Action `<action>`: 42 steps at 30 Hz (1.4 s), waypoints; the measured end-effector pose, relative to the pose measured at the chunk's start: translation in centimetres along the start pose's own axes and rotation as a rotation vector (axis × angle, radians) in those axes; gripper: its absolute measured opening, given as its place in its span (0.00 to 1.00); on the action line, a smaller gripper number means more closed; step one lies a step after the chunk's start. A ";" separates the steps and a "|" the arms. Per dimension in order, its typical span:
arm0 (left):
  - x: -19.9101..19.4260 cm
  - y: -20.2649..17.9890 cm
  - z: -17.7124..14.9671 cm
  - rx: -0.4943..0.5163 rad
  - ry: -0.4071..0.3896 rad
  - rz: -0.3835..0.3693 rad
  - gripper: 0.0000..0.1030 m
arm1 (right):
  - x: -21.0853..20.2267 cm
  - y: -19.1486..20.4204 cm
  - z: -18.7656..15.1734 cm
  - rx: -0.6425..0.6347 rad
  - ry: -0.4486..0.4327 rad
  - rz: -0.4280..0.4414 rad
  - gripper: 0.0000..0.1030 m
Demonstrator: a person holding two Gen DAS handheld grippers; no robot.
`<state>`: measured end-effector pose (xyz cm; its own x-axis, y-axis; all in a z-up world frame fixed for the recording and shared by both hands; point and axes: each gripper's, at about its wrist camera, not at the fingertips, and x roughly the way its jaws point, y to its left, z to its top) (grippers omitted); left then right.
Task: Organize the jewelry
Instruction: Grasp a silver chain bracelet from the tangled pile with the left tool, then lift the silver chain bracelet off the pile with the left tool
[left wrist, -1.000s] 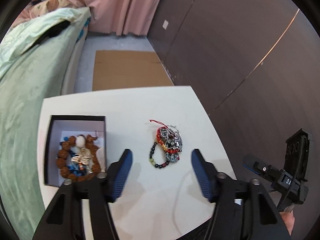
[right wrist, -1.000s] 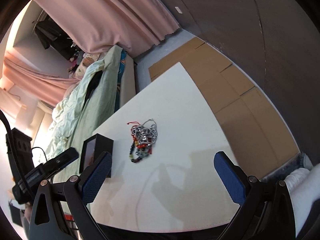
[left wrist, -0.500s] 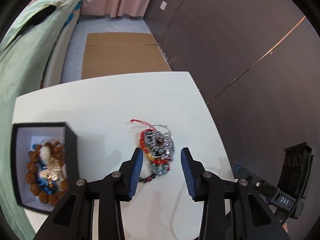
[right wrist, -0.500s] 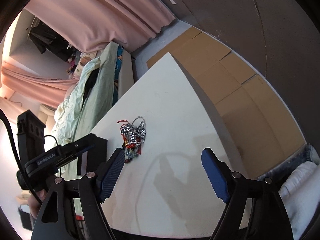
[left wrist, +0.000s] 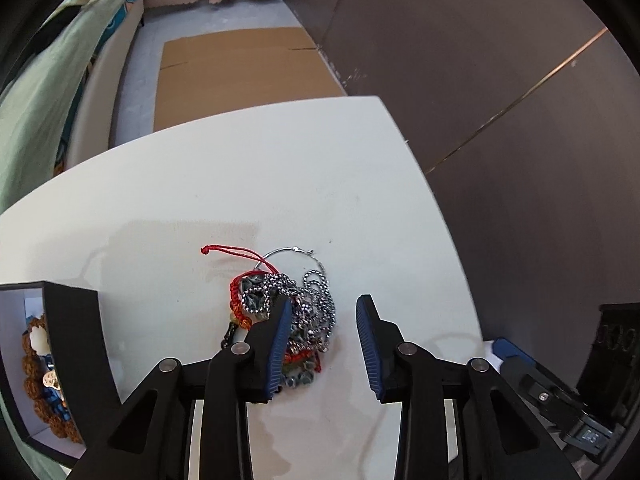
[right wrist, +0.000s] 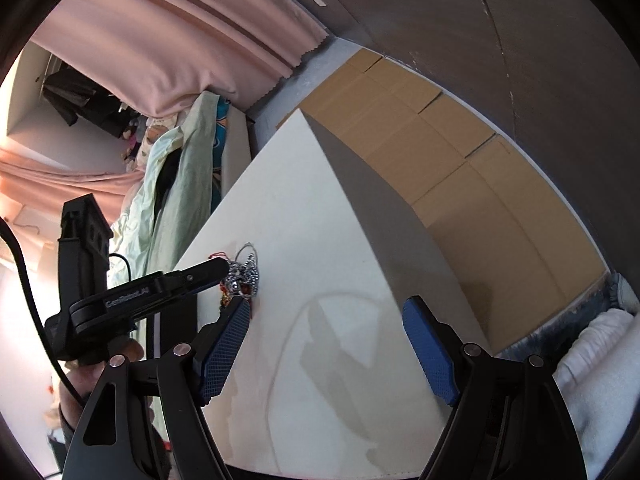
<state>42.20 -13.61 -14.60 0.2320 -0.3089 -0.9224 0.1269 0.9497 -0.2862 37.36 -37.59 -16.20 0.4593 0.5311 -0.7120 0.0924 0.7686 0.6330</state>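
Beads point(left wrist: 38, 364) already in box point(left wrist: 76, 344); tangled pile point(left wrist: 288, 304) left mid-surface point(left wrist: 240, 180), left claw point(left wrist: 322, 338) part-open over it, right claw point(right wrist: 326, 354) wide, empty.

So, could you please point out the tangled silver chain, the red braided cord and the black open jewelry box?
tangled silver chain point(left wrist: 316, 300): left wrist view, on its bunched links.
red braided cord point(left wrist: 236, 254): left wrist view, on its loose tail.
black open jewelry box point(left wrist: 78, 328): left wrist view, on its right wall.

Your left wrist view looks steeply down, close over the table point(left wrist: 280, 184); your right wrist view faces across it from farther back. Both share the jewelry pile point(left wrist: 288, 304).
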 end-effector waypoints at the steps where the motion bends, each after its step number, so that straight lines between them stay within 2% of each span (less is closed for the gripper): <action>1: 0.2 0.0 0.1 0.001 0.002 0.005 0.34 | -0.1 -0.1 0.0 0.001 0.000 -0.001 0.78; 5: 1.0 -0.6 0.0 0.015 0.022 0.035 0.28 | -0.1 -0.1 -0.1 0.005 -0.001 -0.005 0.78; 10: 1.2 -1.2 -0.3 0.030 0.047 0.038 0.28 | 0.1 0.0 -0.2 0.015 0.006 -0.008 0.78; 14: 2.4 -2.0 -0.2 0.059 0.084 0.072 0.28 | 0.1 0.3 -0.1 0.013 0.008 -0.012 0.78; 16: 2.4 -2.3 -0.2 0.077 0.077 0.097 0.25 | -0.1 0.2 -0.2 0.016 0.006 -0.014 0.78; 18: 2.5 -2.7 -0.3 0.113 0.077 0.143 0.17 | -0.3 0.1 -0.3 0.019 0.000 -0.019 0.78; 22: 1.9 -2.2 -0.4 0.104 0.070 0.126 0.13 | -0.6 0.2 -0.3 0.025 -0.002 -0.024 0.78; 30: -3.4 -1.6 -0.4 0.104 -0.040 0.046 0.13 | -0.3 1.9 -0.4 -0.010 0.006 0.000 0.78; 35: -6.8 -1.2 -0.3 0.093 -0.113 0.024 0.13 | 0.1 3.2 -0.2 -0.023 0.011 0.019 0.78; 42: -11.8 -0.2 -0.9 0.078 -0.204 -0.014 0.13 | 1.0 5.1 0.3 -0.041 0.032 0.032 0.71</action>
<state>38.60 -10.16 -3.90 0.4190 -0.3334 -0.8445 0.2042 0.9409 -0.2702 38.60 -33.24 -13.62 0.4326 0.5667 -0.7012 0.0416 0.7644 0.6434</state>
